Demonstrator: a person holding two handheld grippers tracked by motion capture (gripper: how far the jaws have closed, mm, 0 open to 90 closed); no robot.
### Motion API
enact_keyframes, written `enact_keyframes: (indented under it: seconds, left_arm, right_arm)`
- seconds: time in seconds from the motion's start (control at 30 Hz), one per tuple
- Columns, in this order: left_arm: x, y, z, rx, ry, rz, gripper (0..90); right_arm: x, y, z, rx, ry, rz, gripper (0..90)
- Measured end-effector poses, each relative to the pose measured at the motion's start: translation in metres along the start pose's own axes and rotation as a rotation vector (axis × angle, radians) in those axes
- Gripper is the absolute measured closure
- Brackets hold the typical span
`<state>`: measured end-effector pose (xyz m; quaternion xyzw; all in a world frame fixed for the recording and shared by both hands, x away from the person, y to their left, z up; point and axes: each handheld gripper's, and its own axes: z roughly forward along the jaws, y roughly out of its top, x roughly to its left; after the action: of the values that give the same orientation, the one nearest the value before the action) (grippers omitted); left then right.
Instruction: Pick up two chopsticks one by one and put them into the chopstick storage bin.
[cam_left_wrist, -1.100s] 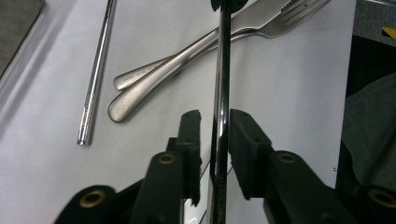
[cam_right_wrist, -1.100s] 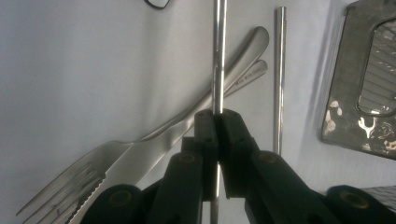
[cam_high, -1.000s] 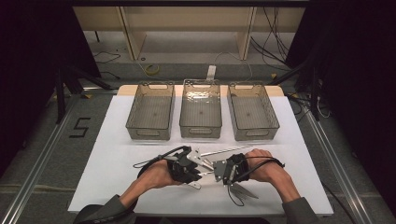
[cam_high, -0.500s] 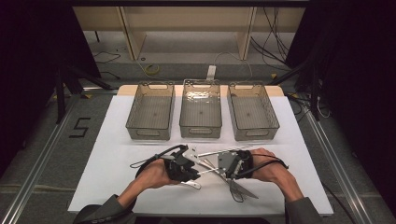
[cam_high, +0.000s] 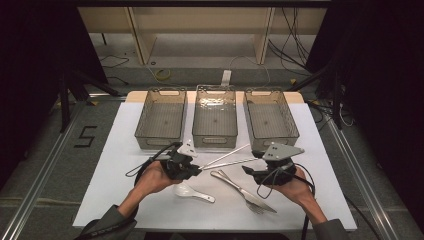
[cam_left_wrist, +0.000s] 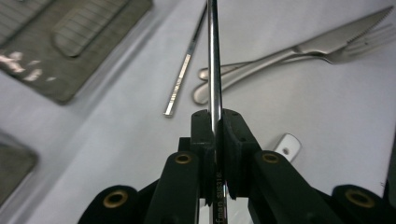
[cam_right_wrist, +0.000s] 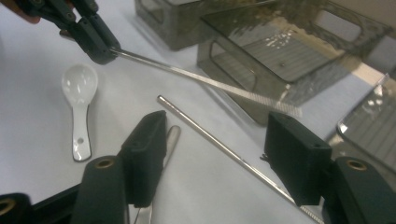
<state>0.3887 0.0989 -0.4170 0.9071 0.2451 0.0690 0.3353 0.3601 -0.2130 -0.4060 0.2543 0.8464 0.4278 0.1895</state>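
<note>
My left gripper (cam_high: 199, 167) (cam_left_wrist: 215, 119) is shut on one end of a metal chopstick (cam_high: 227, 154) (cam_left_wrist: 213, 60), which slants up toward the middle bin. A second chopstick (cam_high: 235, 162) (cam_right_wrist: 205, 130) lies flat on the white mat. My right gripper (cam_high: 248, 170) (cam_right_wrist: 215, 135) stands open over that lying chopstick; its jaws have just been opening and the pads do not touch it. In the right gripper view the left gripper (cam_right_wrist: 100, 51) holds the raised chopstick (cam_right_wrist: 210, 82) at the upper left.
A white ceramic spoon (cam_high: 192, 192) (cam_right_wrist: 79, 93) lies near the left hand. A knife and a fork (cam_high: 242, 190) (cam_left_wrist: 299, 51) lie crossed toward the front. Three smoky clear bins (cam_high: 161, 120) (cam_high: 215, 119) (cam_high: 270, 120) stand in a row behind.
The two grippers have drawn apart from the middle. The right one went right and opened; the left one went left with its chopstick.
</note>
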Motion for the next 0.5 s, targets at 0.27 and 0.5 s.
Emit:
enact_keyframes:
  seconds: [0.27, 0.5]
  left_arm:
    - [0.021, -0.003, -0.016, -0.061, 0.051, -0.079, 83.3]
    - [0.049, -0.005, -0.032, -0.11, 0.092, -0.188, 83.2]
  right_arm:
    - [-0.004, -0.023, -0.011, -0.054, -0.035, 0.143, 35.0]
    - [0.004, -0.03, -0.021, -0.085, -0.039, 0.188, 32.5]
